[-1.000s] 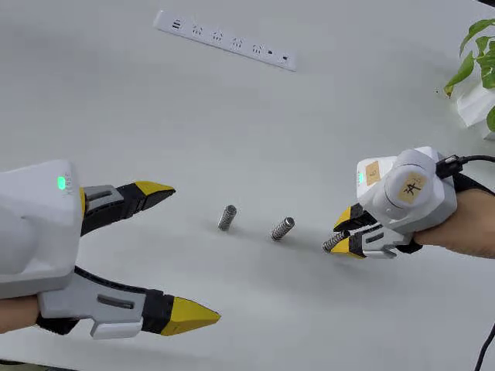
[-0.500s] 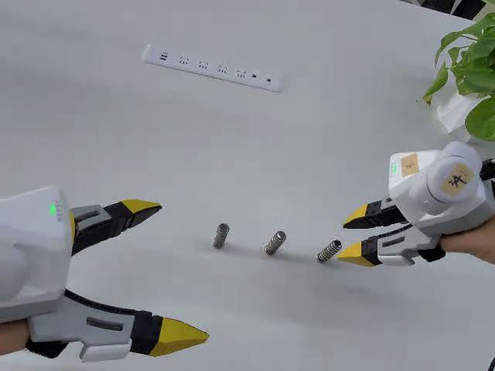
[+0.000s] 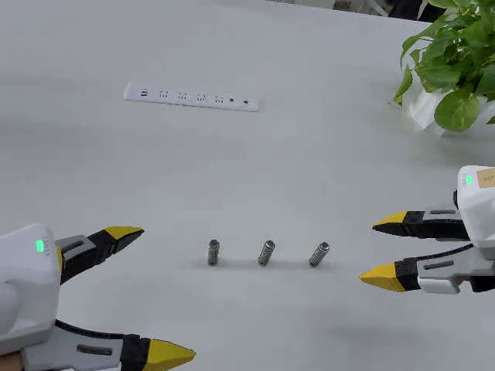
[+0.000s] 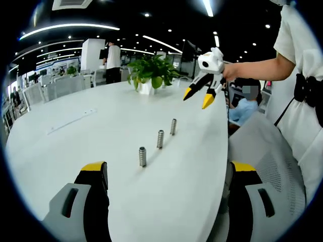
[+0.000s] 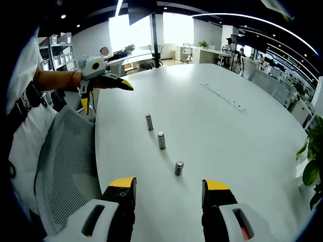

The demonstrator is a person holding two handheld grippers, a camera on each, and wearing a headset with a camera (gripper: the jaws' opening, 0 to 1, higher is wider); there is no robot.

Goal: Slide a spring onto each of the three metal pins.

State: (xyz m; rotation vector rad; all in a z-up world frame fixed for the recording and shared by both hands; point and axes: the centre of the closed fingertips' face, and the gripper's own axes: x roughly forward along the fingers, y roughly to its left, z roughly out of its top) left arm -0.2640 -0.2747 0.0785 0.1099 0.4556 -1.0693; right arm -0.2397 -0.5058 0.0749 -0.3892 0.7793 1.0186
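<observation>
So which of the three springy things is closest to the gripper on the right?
The spring at the right end of the row. It stands just ahead of the right gripper; the middle spring and left-end spring are farther away.

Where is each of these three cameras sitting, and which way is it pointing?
Head view: on the headset, looking forward and down at the table and three springs; left gripper and right gripper, both open, show.
Left gripper view: on the left gripper, looking along its jaws down the spring row at the right gripper and arm.
Right gripper view: on the right gripper, facing back up the row at the left gripper.
Both gripper views share the springs, from opposite ends.
</observation>
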